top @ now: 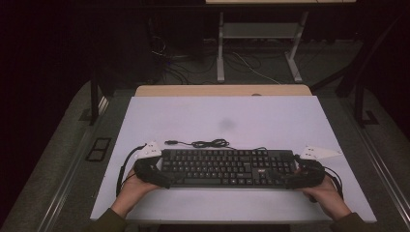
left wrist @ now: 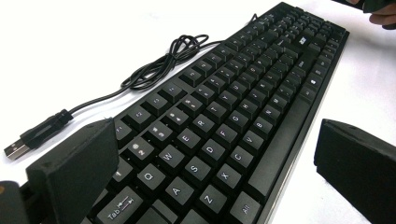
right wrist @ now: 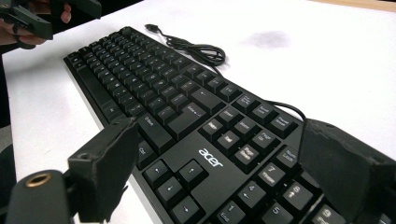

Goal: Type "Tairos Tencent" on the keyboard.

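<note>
Two tongs, left (top: 162,180) and right (top: 286,181), gape apart astride the ends of the black plastic keyboard (top: 227,167) on the white surface (top: 270,121).

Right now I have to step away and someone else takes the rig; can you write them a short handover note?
Left claw: open, jaws astride the left end of the keyboard, one over the keys, one off the front edge; no squeeze visible.
Right claw: open, jaws astride the right end by the number pad; not clamped as far as I can tell.
Keyboard: flat on the white table, near the front edge. Its cable lies loosely coiled behind it, plug free on the table.
Done: both claws set at the ends.
Left: probably closing both and lifting or shifting the keyboard; mind the trailing cable.
</note>
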